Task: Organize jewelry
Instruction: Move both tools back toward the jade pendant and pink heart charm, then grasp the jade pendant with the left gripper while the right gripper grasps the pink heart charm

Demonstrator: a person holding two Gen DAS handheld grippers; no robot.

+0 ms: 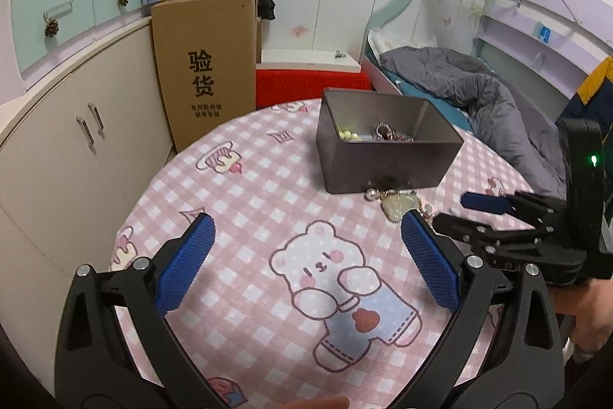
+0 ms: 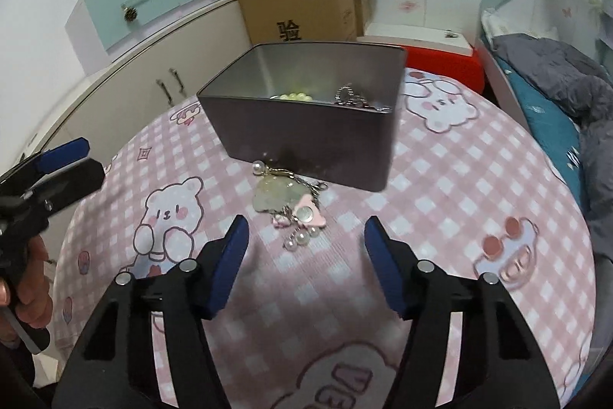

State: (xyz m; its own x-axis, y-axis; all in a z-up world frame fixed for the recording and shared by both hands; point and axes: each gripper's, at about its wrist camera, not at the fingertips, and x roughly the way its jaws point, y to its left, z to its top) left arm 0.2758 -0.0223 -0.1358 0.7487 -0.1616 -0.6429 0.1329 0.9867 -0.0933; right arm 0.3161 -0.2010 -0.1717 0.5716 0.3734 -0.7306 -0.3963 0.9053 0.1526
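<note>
Both views are lit pretty evenly by soft indoor light, with only faint shadows cast on the tablecloth under the tin box. Heavy fisheye bending and dark vignetting are seen at the edges, and slight motion blur is noticed in the right wrist view.

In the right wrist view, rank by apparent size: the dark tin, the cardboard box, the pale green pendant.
1. dark tin
2. cardboard box, farther away and partly hidden, so true size unsure
3. pale green pendant

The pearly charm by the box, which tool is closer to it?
Right. The right tool is open just short of the charm, which lies straight ahead between its fingers. The left tool is open farther back, off to the charm's left.
</note>
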